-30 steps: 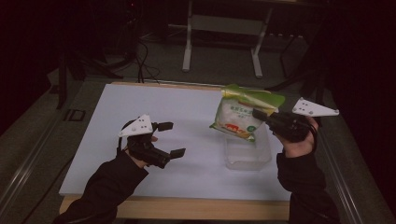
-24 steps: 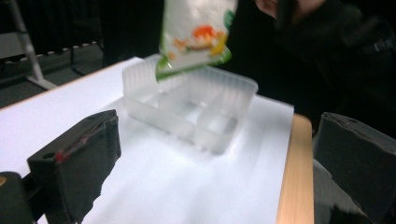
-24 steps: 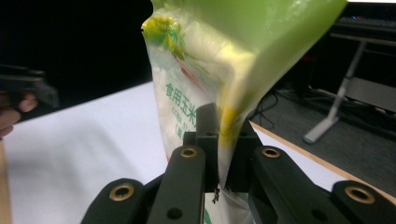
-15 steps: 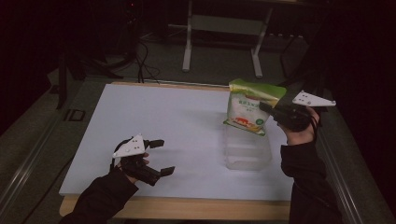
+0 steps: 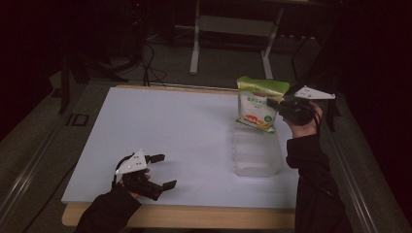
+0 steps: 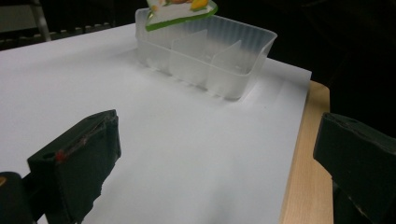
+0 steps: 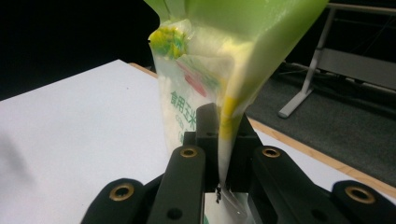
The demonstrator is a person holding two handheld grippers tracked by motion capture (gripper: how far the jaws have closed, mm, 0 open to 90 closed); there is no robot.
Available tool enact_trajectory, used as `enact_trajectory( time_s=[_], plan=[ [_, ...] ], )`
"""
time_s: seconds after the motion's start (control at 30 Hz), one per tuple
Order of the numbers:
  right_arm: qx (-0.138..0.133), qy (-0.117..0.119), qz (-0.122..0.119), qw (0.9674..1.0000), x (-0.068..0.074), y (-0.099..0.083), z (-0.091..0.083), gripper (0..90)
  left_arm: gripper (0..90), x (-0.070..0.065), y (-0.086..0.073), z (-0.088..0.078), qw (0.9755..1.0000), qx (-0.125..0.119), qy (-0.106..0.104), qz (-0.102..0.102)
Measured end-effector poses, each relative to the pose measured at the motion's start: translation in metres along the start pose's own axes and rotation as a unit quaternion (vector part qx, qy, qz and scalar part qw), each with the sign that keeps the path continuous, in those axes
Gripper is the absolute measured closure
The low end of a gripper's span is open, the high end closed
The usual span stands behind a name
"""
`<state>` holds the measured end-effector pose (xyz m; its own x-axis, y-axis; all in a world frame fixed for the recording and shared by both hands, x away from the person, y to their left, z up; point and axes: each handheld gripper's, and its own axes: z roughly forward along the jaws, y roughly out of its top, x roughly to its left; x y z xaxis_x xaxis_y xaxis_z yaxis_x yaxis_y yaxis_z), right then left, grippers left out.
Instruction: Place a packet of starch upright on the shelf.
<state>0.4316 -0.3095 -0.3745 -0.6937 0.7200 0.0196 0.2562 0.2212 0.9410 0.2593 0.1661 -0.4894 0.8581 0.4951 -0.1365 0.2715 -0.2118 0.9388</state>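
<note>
A green and white food bag hangs upright in the air above the far end of a clear plastic divided container. My right gripper is shut on the bag's right edge. In the right gripper view the bag rises from between the closed jaws. My left gripper stands open near the table's front left edge, with nothing between its jaws. The left gripper view looks across the white sheet to the container, and the bag's lower end hangs over its far side.
A white sheet covers most of the wooden table. Metal rails run along both sides of the table. A stand's legs and cables lie on the dark floor beyond the far edge.
My right gripper has lifted the bag and turned it more upright over the container. My left gripper has drawn back toward the table's front left edge.
</note>
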Motion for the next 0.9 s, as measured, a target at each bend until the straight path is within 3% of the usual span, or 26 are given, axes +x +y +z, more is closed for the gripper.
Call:
enact_trajectory(
  time_s=[0.27, 0.5, 0.7, 0.77, 0.9],
  plan=[
    [0.018, 0.008, 0.005, 0.9998, -0.008, -0.009, 0.021, 86.4, 1.3, 0.0, -0.003, -0.002, 1.0, -0.006, -0.003, -0.006],
    [0.045, 0.028, 0.02, 0.9984, -0.02, -0.029, 0.037, 86.2, 1.3, 0.003, -0.007, 0.001, 0.9999, -0.005, -0.007, -0.01],
    [0.049, 0.037, 0.043, 0.9972, -0.027, -0.039, 0.037, 85.6, 1.3, 0.003, -0.009, 0.002, 0.9999, -0.003, -0.01, -0.014],
    [0.073, 0.025, 0.043, 0.9961, -0.031, -0.05, 0.035, 85.7, 1.3, 0.003, -0.009, 0.003, 0.9999, 0.0, -0.011, -0.012],
    [0.078, 0.017, 0.062, 0.9949, -0.037, -0.059, 0.029, 85.4, 1.3, 0.003, -0.009, 0.004, 0.9998, -0.001, -0.013, -0.012]
  ],
)
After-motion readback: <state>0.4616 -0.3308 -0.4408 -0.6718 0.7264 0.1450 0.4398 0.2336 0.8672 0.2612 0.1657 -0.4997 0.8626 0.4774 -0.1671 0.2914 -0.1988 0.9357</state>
